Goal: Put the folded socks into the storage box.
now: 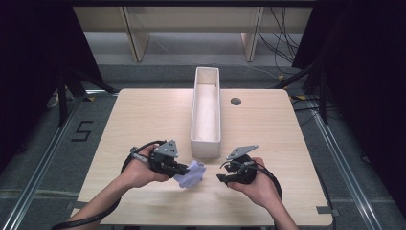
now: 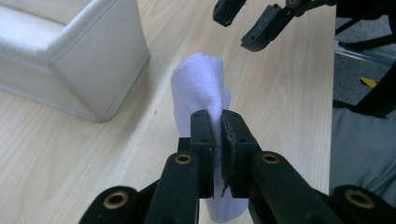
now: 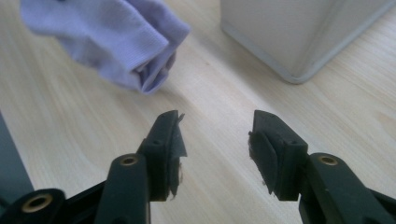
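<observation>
A pale lilac cloth (image 1: 190,174) is pinched in my left gripper (image 1: 184,169) just above the table's front middle. In the left gripper view the black jaws are pressed together on the cloth (image 2: 201,88), which bulges up beyond my left gripper (image 2: 218,125). My right gripper (image 1: 222,177) stands a short way right of the cloth, jaws apart with nothing between them. In the right gripper view the cloth (image 3: 114,35) hangs at the upper left, clear of my open right gripper (image 3: 215,128). The other hand's open jaws show at the top of the left gripper view.
A long white bin (image 1: 206,111) runs from the table's middle toward the far edge, its near end close behind both grippers. Its corner shows in both gripper views (image 2: 100,60) (image 3: 299,42). A small dark hole (image 1: 235,101) sits right of the bin.
</observation>
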The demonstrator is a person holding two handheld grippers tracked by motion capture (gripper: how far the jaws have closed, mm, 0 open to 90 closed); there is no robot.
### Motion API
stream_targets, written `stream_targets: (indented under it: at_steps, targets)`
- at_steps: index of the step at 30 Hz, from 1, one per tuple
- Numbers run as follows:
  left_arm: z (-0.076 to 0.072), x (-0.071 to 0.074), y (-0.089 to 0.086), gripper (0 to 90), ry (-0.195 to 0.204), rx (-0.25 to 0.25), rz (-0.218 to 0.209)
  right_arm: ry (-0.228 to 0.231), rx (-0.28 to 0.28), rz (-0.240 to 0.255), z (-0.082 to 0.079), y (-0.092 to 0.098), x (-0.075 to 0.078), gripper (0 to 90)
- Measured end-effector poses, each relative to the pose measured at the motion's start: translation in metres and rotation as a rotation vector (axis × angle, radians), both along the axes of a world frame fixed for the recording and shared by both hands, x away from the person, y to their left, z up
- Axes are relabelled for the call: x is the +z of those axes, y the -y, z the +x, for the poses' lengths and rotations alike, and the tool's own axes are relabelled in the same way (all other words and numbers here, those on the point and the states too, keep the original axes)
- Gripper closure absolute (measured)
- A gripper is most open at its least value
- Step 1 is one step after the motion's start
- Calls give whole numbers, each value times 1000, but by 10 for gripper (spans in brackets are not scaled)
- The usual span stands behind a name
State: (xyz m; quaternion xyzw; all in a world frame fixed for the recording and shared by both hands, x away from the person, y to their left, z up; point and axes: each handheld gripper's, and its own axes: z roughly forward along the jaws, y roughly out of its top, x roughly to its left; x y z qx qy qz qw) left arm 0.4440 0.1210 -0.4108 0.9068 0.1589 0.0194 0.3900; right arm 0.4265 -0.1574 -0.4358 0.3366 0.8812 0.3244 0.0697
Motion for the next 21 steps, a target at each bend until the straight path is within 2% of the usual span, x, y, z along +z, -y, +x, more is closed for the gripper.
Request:
stream_targets:
  at_steps: [1,2,4,5,7,8,9,11,12,14,15,17,18,21]
  targets:
    - [0,0,1,837,4,-7,3,-25,-12,6,-2,-2,1,508]
    - [1,1,2,838,13,-26,15,4,40,-16,0,-1,2,504]
    - [2,2,3,837,23,-50,31,1,65,-24,-1,-4,5,497]
    - [3,2,4,838,30,-68,43,30,117,-31,1,-3,6,496]
    - [3,4,5,838,39,-95,54,34,142,-34,0,-5,8,490]
    - [4,5,5,838,48,-111,59,59,186,-54,2,-5,10,487]
    - [4,5,6,838,56,-122,58,51,185,-61,1,-6,13,483]
    - [4,7,7,838,70,-157,69,62,223,-64,1,-9,16,472]
    - [4,8,7,838,75,-167,75,79,261,-69,2,-11,19,467]
    - [3,9,8,838,80,-185,78,55,262,-75,0,-14,23,460]
    - [2,9,9,837,80,-192,78,86,294,-88,1,-16,25,456]
    - [2,10,10,837,85,-219,88,93,315,-90,1,-19,29,448]
    - [1,10,11,838,89,-229,91,74,310,-77,-1,-21,30,445]
    - [0,11,14,837,91,-263,99,96,369,-77,1,-26,33,438]
